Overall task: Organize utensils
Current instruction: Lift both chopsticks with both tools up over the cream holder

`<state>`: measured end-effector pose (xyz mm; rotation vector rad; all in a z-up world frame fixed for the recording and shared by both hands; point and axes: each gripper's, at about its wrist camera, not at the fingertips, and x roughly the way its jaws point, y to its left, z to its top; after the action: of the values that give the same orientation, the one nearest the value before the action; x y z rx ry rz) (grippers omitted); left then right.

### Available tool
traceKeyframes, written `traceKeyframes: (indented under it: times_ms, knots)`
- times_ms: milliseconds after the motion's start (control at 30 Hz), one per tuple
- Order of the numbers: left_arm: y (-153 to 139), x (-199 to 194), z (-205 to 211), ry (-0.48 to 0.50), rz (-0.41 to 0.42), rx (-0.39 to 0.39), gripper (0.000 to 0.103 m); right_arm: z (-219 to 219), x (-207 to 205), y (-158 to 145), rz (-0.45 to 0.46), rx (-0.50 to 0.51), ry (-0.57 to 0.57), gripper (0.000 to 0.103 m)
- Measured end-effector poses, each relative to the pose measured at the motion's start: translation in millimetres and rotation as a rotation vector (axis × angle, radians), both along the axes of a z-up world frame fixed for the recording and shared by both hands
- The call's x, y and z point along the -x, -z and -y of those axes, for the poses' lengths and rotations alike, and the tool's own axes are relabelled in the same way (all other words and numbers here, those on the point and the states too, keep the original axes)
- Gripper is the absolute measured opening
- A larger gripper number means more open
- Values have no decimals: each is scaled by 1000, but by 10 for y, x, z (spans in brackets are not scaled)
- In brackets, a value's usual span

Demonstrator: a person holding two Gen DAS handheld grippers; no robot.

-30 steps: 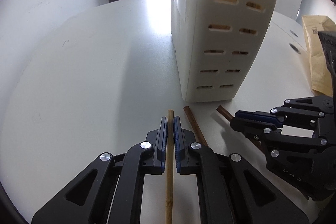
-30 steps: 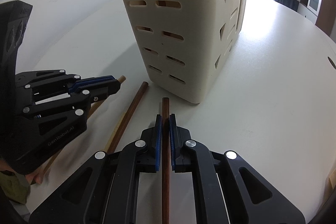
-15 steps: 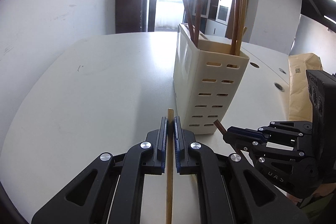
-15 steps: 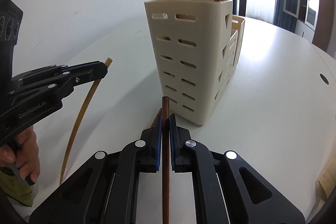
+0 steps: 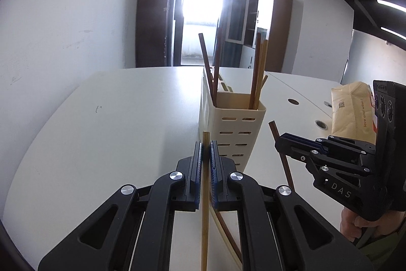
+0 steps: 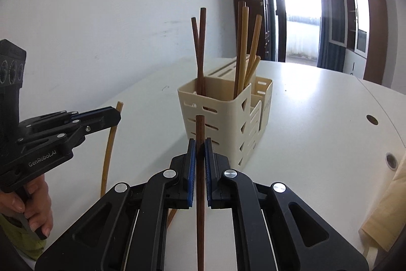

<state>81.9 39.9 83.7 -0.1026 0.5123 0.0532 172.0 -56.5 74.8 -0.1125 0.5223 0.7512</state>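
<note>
cream utensil holder (image 6: 223,118): 1 | dark wooden chopsticks (image 6: 200,169): 5 | light bamboo chopsticks (image 5: 205,194): 5 | brown paper bag (image 5: 352,113): 1 | grippers: 2

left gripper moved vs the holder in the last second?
Yes. The left gripper, shut on the light chopstick, has risen and backed away from the cream utensil holder, whose rim now shows.

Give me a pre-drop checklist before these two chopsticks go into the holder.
1. Left gripper shut on light chopstick: ok.
2. Right gripper shut on dark chopstick: ok.
3. Both sticks lifted off table: ok.
4. Tips above holder rim: not ok, both sit lower.
5. Space left in the front compartments: cannot tell.
6. Loose chopsticks on table clear of the path: ok.
</note>
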Motion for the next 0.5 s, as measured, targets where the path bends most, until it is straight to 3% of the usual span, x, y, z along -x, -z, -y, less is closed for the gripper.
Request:
traceKeyframes:
  times_ms: [200, 500]
  knots:
    - [-198, 176, 8, -1, 60, -8, 6, 58, 199, -260, 124, -30, -11, 8]
    - [-470, 257, 146, 9, 133, -41, 6, -38, 351, -674, 200, -83, -17, 8]
